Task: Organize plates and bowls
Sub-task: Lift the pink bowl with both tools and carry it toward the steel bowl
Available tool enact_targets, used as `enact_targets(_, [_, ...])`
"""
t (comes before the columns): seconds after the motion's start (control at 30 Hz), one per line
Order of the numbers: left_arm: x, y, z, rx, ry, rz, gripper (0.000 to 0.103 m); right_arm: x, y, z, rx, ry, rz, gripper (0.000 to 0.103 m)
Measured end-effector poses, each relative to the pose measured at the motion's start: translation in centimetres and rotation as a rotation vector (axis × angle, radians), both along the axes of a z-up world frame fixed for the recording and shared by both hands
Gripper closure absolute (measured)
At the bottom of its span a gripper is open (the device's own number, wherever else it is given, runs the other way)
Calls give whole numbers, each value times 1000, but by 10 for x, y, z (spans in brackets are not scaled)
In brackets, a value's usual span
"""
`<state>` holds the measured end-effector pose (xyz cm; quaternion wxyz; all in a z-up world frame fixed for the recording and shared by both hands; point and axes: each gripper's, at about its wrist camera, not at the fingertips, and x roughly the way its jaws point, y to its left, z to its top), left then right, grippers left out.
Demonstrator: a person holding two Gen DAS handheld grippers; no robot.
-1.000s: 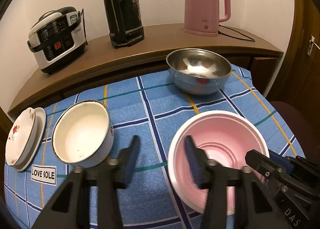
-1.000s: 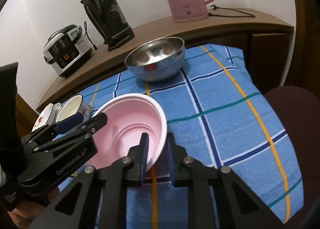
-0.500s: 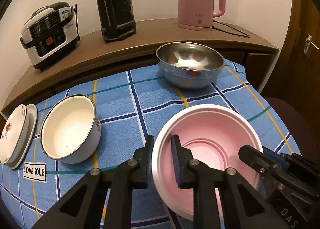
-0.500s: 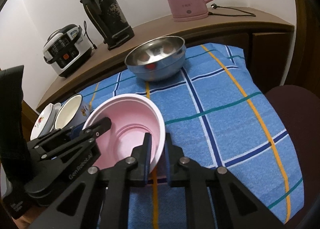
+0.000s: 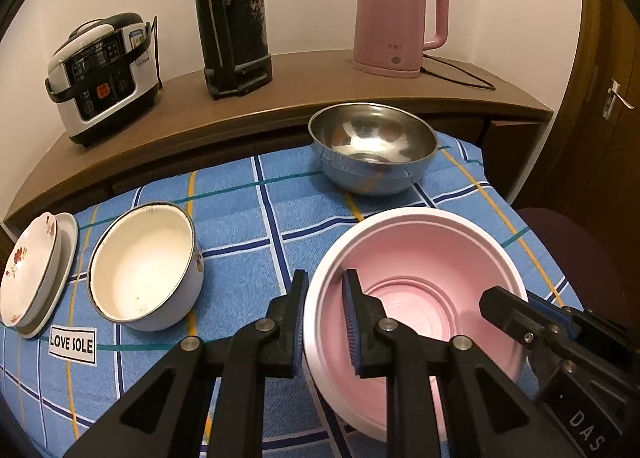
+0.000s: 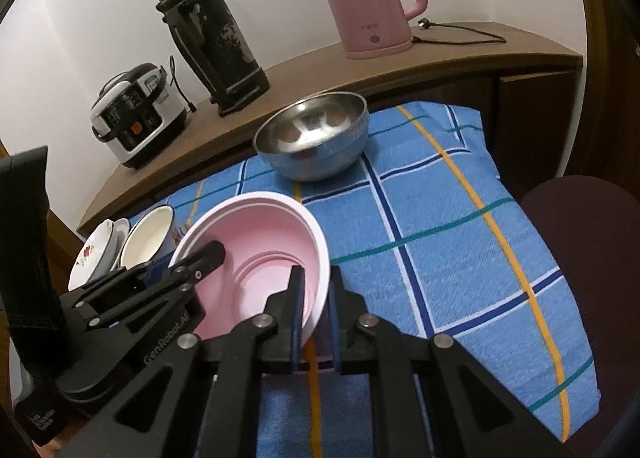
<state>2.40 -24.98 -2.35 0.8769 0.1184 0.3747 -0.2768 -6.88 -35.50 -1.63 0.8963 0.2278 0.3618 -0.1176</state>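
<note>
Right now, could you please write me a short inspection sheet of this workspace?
Surface: blue checked tablecloth, flat.
Job's things: pink bowl nearest; steel bowl behind it; white enamel bowl to its left; stacked floral plates at the left edge.
Clutter: "LOVE SOLE" label on the cloth.
Grippers: left gripper and right gripper each clamp the pink bowl's rim, on opposite sides.
Cables: black cord by the pink kettle.
Surroundings: wooden shelf with rice cooker and black flask; dark chair.
</note>
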Motion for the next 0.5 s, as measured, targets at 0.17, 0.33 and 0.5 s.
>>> enact_targets(0.17, [3,-4,13,-21,-24,4,84,3,-3,11,-19,-21,-2,92])
enact_targets(0.33, [13,-10,31,-53,-51,12,84,12,-7,30,-52,-56,-6,92])
enact_targets(0.5, [27,-17,47,-88,-81,26,84,26,-14,44,-89,-81,-12,92])
